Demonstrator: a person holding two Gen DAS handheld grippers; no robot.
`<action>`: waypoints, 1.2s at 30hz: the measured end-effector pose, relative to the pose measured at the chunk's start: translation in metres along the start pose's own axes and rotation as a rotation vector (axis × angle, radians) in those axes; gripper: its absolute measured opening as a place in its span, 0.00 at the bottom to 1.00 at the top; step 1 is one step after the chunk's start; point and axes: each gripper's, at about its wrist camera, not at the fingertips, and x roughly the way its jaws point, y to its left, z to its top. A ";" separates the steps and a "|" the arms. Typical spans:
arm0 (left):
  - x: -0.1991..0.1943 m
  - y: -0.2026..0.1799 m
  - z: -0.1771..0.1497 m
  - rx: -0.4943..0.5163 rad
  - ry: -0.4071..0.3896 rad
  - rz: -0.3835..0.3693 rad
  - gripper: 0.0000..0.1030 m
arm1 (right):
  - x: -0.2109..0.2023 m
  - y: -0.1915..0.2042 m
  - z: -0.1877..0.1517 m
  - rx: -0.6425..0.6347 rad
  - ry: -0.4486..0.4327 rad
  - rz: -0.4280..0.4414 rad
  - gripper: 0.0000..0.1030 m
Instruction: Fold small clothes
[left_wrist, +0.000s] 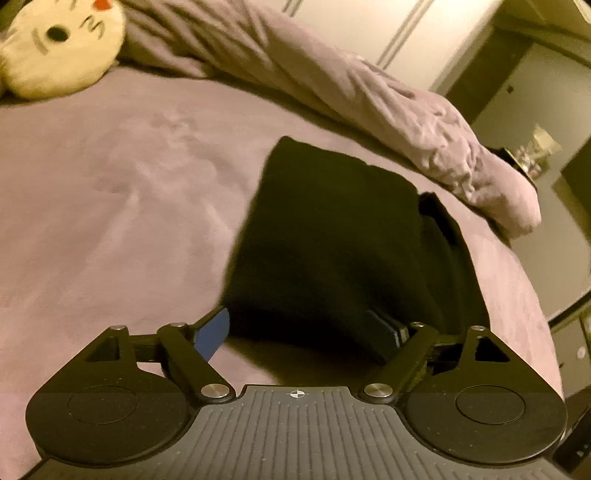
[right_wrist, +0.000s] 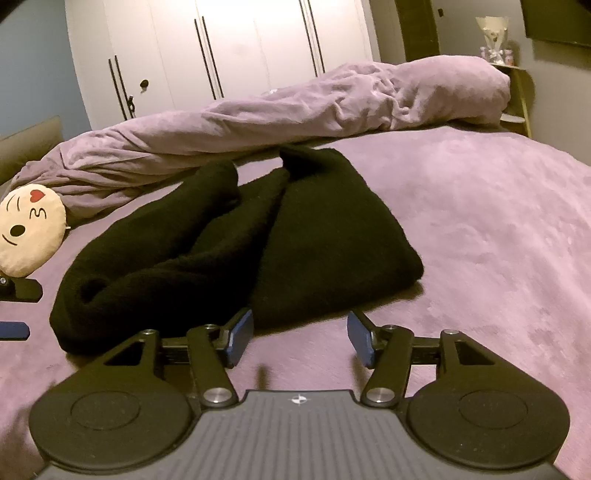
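A black fleecy garment (left_wrist: 332, 236) lies on the purple bed (left_wrist: 110, 206). In the right wrist view the garment (right_wrist: 229, 236) is partly folded, with two bunched parts pointing to the far side. My left gripper (left_wrist: 303, 332) is open, its blue pads on either side of the garment's near edge, which lies between them. My right gripper (right_wrist: 299, 338) is open and empty, just short of the garment's near right corner. Part of the left gripper (right_wrist: 14, 308) shows at the left edge of the right wrist view.
A rolled purple duvet (right_wrist: 295, 110) lies along the far side of the bed. A round emoji cushion (right_wrist: 27, 229) sits at the left; it also shows in the left wrist view (left_wrist: 62, 44). White wardrobes (right_wrist: 221, 48) stand behind. The bed edge (left_wrist: 535, 295) is to the right.
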 end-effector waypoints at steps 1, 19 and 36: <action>0.001 -0.006 0.000 0.029 -0.002 0.002 0.87 | 0.000 -0.001 0.000 0.004 0.001 0.000 0.56; 0.036 -0.113 0.009 0.371 0.062 0.028 0.94 | -0.009 -0.022 0.001 0.014 0.038 -0.066 0.67; 0.063 -0.103 -0.014 0.391 0.119 0.065 0.67 | -0.003 -0.030 0.004 0.044 0.054 -0.076 0.71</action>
